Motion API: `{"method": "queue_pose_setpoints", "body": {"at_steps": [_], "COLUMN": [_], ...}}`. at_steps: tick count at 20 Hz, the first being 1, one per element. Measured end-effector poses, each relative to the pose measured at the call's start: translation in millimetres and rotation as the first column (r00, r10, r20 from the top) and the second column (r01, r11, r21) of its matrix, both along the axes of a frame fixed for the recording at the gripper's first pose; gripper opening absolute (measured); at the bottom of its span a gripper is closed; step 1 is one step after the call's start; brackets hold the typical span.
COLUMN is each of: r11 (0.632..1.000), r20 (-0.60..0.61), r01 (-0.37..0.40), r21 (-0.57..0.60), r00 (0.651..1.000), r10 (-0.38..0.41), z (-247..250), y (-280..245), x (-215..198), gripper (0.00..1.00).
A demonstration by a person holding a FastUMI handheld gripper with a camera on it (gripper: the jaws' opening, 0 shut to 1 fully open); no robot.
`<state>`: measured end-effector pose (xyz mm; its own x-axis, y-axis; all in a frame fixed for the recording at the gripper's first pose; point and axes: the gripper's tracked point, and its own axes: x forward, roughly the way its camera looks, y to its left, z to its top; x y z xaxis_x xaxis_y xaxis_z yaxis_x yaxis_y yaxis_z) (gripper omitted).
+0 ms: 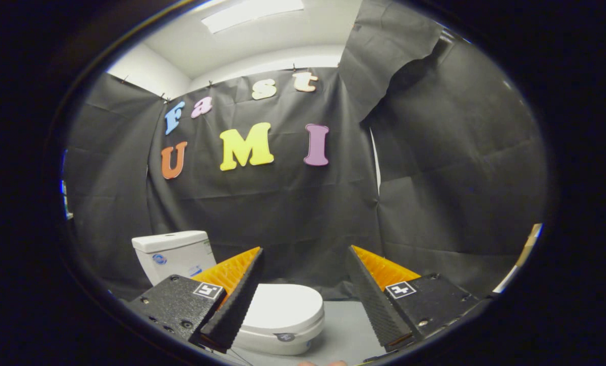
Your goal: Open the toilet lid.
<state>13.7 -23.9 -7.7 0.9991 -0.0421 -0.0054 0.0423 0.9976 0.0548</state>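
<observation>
Hand-held gripper [303, 256] hangs in the air with its two fingers spread wide and nothing between them, a stance that suits an approach rather than a grasp: the gap is kept generous so that a lid edge can slip in once the tool comes down. Its fingers point toward the black cloth wall [293, 213] of the booth, well above the fixture, so the aim has yet to drop.

Below and beyond the fingers stands the toilet [282, 333] on the grey floor [346, 330], near the foot of the wall. Its lid [282, 307] lies flat and closed over the seat, partly hidden behind the left finger [234, 300], with the rounded front edge showing in the gap. The tank [173, 251] rises behind it, against the cloth, which leaves the lid's front rim as the free side to lift from.

As I judge it, the task has not started: no finger touches the lid. The next move likely calls for lowering and tilting toward that front rim, hooking one finger under it or pinching it, then swinging it up toward the tank. A smooth, curved rim may let a finger slide off.
</observation>
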Motion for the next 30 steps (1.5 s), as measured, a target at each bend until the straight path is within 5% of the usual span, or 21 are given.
{"method": "queue_pose_setpoints", "body": {"at_steps": [20,30], "r11": [0.998,0.987], "r20": [-0.116,-0.324], "r01": [-0.04,-0.06], "r21": [0.049,0.148], "r00": [0.992,0.94], "r10": [0.045,0.106], "z": [-38.8,-121.4], "y": [22.0,53.1], "x": [3.1,25.6], "gripper": [1.0,1.0]}}
